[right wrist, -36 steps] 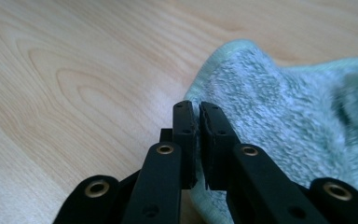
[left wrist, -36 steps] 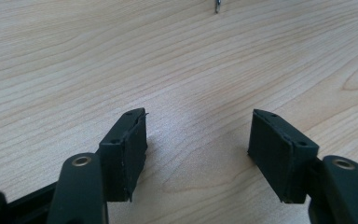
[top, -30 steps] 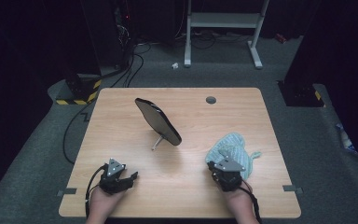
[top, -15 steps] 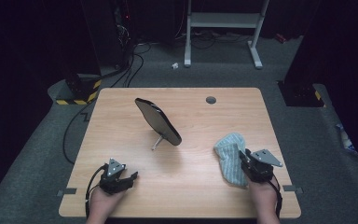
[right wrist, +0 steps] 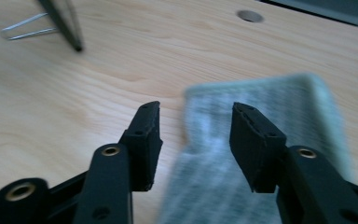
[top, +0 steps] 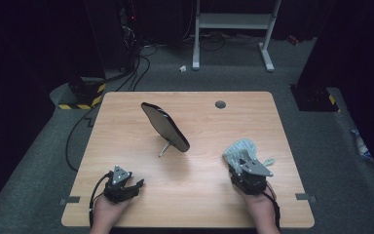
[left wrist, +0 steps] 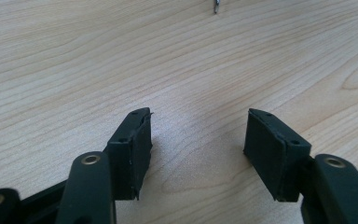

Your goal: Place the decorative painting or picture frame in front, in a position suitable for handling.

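A pale green-grey cloth (top: 237, 147) lies crumpled on the right side of the wooden table (top: 126, 122). My right gripper (top: 240, 164) hovers over its near edge. In the right gripper view this gripper (right wrist: 196, 119) is open, and the blurred cloth (right wrist: 270, 107) spreads under and beyond its right jaw. A dark oval mirror (top: 165, 126) leans on a wire stand (top: 164, 148) at the table's middle. My left gripper (top: 137, 184) rests near the front left edge. It is open (left wrist: 198, 126) over bare wood.
A round cable hole (top: 220, 104) sits near the table's far edge and appears again in the right gripper view (right wrist: 249, 16). The stand's wire feet (right wrist: 28, 28) lie far left of my right jaws. Cables and a white frame occupy the floor beyond.
My right gripper swung to the right and then back left, and the cloth shifted and changed shape with it. The left gripper has stayed put.
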The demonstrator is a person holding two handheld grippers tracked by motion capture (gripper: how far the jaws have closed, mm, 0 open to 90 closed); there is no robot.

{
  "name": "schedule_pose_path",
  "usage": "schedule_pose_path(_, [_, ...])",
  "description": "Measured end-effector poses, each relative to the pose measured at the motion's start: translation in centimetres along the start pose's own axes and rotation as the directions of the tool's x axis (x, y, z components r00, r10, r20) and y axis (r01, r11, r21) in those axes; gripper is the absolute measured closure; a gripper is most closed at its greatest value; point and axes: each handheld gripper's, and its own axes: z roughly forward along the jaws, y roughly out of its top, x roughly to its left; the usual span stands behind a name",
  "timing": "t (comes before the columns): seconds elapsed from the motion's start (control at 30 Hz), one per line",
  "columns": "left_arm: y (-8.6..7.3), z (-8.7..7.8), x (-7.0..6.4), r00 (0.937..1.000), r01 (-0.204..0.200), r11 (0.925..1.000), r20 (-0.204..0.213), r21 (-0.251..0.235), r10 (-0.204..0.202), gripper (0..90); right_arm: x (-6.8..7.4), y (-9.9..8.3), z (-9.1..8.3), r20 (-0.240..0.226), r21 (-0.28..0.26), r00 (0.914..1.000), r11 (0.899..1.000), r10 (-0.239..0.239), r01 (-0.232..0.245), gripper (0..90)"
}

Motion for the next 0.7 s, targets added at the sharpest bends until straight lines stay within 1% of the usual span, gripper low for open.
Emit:
schedule_pose_path(0.07, [0.0, 0.0, 0.0, 1.0000, 0.000, 1.0000, 0.000, 0.000, 0.000, 41.2, -1.3, -0.4, 0.2, 0.006, 0.017, 0.9992, 0.999, 0.039, -0.040, 45.9])
schedule_pose_path(0.13, [0.0, 0.0, 0.0, 1.0000, 0.000, 1.0000, 0.000, 0.000, 0.000, 41.1, -2.3, -1.1, 0.7, 0.006, 0.059, 0.9978, 0.996, 0.066, -0.067, 41.6])
schedule_pose_path(0.2, [0.2, 0.0, 0.0, 1.0000, -0.001, 1.0000, -0.003, 0.009, 0.001, 41.2, -2.7, -1.7, 1.2, -0.002, 0.087, 0.9962, 0.993, 0.087, -0.086, 39.0])
schedule_pose_path(0.23, [0.3, 0.0, 0.0, 1.0000, -0.004, 1.0000, -0.006, 0.008, 0.004, 41.2, -2.7, -1.8, 1.2, -0.002, 0.088, 0.9963, 0.992, 0.086, -0.086, 38.3])
schedule_pose_path(0.27, [0.4, 0.0, 0.0, 1.0000, 0.006, 1.0000, -0.002, 0.004, -0.006, 41.6, -2.6, -1.5, 0.9, -0.008, 0.074, 0.9965, 0.994, 0.084, -0.083, 37.8])
schedule_pose_path(0.3, [0.6, 0.0, 0.0, 0.9997, 0.022, 0.9997, 0.014, -0.007, -0.022, 41.6, -2.4, -1.3, 0.7, -0.010, 0.067, 0.9966, 0.995, 0.082, -0.081, 37.7])
schedule_pose_path(0.4, [1.4, 0.4, -0.5, 0.9999, 0.007, 0.9998, 0.009, -0.017, -0.006, 41.3, -1.2, -0.5, -0.1, -0.044, 0.027, 0.9973, 0.998, 0.058, -0.057, 37.5])
schedule_pose_path(0.47, [2.1, 0.7, -0.8, 0.9999, 0.002, 0.9999, 0.013, -0.016, -0.001, 41.2, 0.1, -0.2, -0.3, -0.078, 0.018, 0.9964, 0.999, 0.031, -0.030, 37.5])
schedule_pose_path(0.53, [3.0, 1.3, -1.3, 0.9997, -0.002, 0.9997, 0.024, -0.024, 0.003, 41.5, 1.1, -0.3, -0.1, -0.105, 0.027, 0.9944, 1.000, 0.011, -0.008, 37.6])
schedule_pose_path(0.6, [3.7, 1.9, -1.7, 0.9997, -0.013, 0.9997, 0.021, -0.023, 0.014, 42.9, 2.3, -0.7, 0.4, -0.148, 0.045, 0.9891, 0.999, -0.001, 0.007, 38.4])
schedule_pose_path(0.63, [4.1, 2.4, -1.9, 0.9996, -0.014, 0.9997, 0.022, -0.022, 0.015, 43.0, 2.6, -0.9, 0.6, -0.161, 0.056, 0.9870, 0.998, 0.000, 0.009, 38.6])
schedule_pose_path(0.7, [4.9, 3.3, -2.1, 0.9997, -0.011, 0.9995, 0.023, -0.031, 0.012, 44.4, 3.8, -1.5, 1.2, -0.198, 0.085, 0.9802, 0.996, -0.010, 0.028, 39.3])
